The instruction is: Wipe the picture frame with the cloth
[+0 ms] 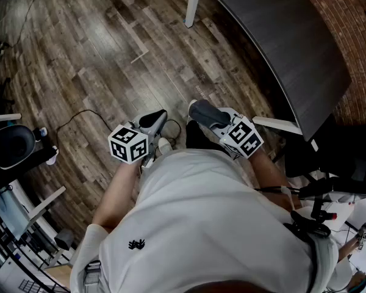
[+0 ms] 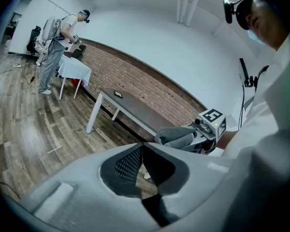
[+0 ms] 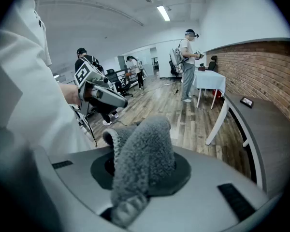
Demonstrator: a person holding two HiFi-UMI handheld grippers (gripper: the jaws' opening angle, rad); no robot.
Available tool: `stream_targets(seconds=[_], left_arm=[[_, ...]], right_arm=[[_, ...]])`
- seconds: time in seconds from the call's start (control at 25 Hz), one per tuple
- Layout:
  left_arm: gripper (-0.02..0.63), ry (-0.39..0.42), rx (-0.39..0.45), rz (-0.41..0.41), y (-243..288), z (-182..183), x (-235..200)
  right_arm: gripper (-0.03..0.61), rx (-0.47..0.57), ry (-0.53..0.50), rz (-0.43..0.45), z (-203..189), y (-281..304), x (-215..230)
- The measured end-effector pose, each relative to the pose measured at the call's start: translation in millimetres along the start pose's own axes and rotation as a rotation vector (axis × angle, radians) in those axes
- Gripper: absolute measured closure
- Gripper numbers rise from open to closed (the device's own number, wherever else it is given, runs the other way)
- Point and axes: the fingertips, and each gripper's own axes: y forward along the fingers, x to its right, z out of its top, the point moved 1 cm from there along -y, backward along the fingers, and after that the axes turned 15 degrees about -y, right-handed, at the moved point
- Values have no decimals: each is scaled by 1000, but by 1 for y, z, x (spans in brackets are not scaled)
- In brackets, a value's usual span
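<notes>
The right gripper [image 3: 141, 170] is clamped on the bunched grey cloth [image 3: 147, 139], probably so a soft fold sticks out past the jaws for wiping. The left gripper [image 2: 144, 151], closed on nothing, is held close to the body, seemingly free to steady things. Well off, the small dark picture frame [image 3: 245, 102] lies flat on the dark table [image 3: 268, 129], not yet reached.

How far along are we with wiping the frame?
Done: the cloth is clamped in the right gripper. In hand: nothing yet; the left gripper is shut and empty, and both grippers are held at the person's waist, short of the table. Left: all the wiping; what looks like the frame lies flat on the table, with nothing near it.
</notes>
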Motion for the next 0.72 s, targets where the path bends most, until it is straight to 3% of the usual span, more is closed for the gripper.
stream_targets(seconds=[0.12, 0.28, 0.56, 0.72], left_arm=[[598, -1, -15, 19, 30, 31, 8], [598, 56, -29, 39, 87, 84, 15], [598, 101, -19, 14, 182, 167, 30], [597, 112, -25, 5, 220, 209, 17]], right_arm=[[489, 28, -2, -10, 5, -9, 53], [489, 66, 8, -50, -3, -23, 128], [486, 78, 62, -72, -43, -48, 221], [486, 101, 122, -126, -49, -48, 273]])
